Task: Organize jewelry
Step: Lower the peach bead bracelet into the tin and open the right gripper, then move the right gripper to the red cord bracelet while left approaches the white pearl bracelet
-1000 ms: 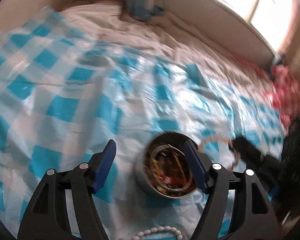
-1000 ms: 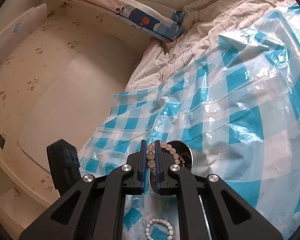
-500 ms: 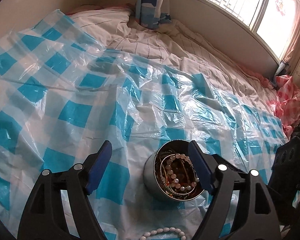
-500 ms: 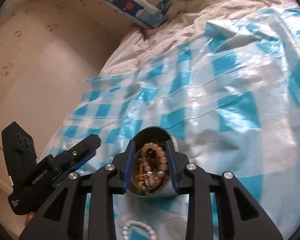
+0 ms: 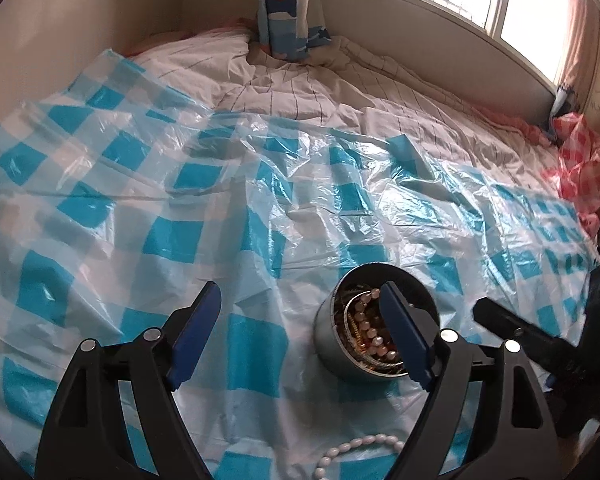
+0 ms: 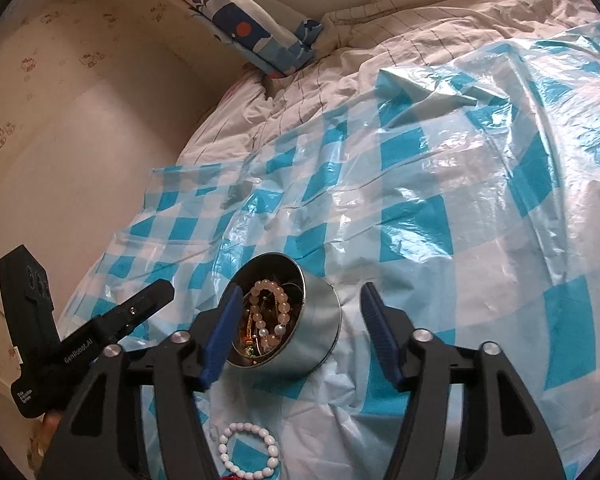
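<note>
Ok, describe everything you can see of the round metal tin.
The round metal tin is a short, lidless cylinder of plain silvery metal with a dull, dark inner wall. It sits on the blue-and-white checked plastic sheet spread over the bed and looks slightly tilted. Inside is a tangle of jewelry: a pale pink bead bracelet lies on top of gold-toned chains and darker pieces. A white bead bracelet lies on the sheet nearby, apart from the tin. Nothing grips the tin.
</note>
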Tool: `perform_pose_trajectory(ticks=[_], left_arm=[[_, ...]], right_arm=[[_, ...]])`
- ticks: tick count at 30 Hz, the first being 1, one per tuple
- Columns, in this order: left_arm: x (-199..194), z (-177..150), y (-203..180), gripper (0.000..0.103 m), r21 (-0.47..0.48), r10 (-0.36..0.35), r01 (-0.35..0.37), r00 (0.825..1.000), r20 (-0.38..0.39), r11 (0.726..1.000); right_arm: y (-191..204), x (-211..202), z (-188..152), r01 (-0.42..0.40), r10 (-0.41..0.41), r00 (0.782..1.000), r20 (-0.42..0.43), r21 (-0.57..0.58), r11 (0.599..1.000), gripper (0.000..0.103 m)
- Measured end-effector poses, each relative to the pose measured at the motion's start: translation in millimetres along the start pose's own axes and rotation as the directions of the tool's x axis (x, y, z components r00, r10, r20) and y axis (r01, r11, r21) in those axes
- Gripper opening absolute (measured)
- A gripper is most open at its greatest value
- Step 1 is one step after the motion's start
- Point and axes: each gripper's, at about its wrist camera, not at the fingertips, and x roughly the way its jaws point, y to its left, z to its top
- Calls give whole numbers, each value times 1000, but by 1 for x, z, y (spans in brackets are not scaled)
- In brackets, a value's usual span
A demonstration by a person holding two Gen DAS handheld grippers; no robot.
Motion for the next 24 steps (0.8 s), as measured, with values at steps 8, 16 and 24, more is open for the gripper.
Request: perform_pose_trajectory(ticks=[8,16,24], left_arm=[[-10,-4,3,78,56,11,-11,1000,2,998],[-13,-26,-3,78,227,8,9,997,-74,974],[-9,-58,-20,78,357,-25,92,982,-186,929]], right_arm=[[5,-12,-12,4,-4,1000,-9,2,1000,67],[24,-32,-49,69,-77,994,-77,-103,992,72],[59,-18,-98,88,-167,960,-223,-326,941,72]])
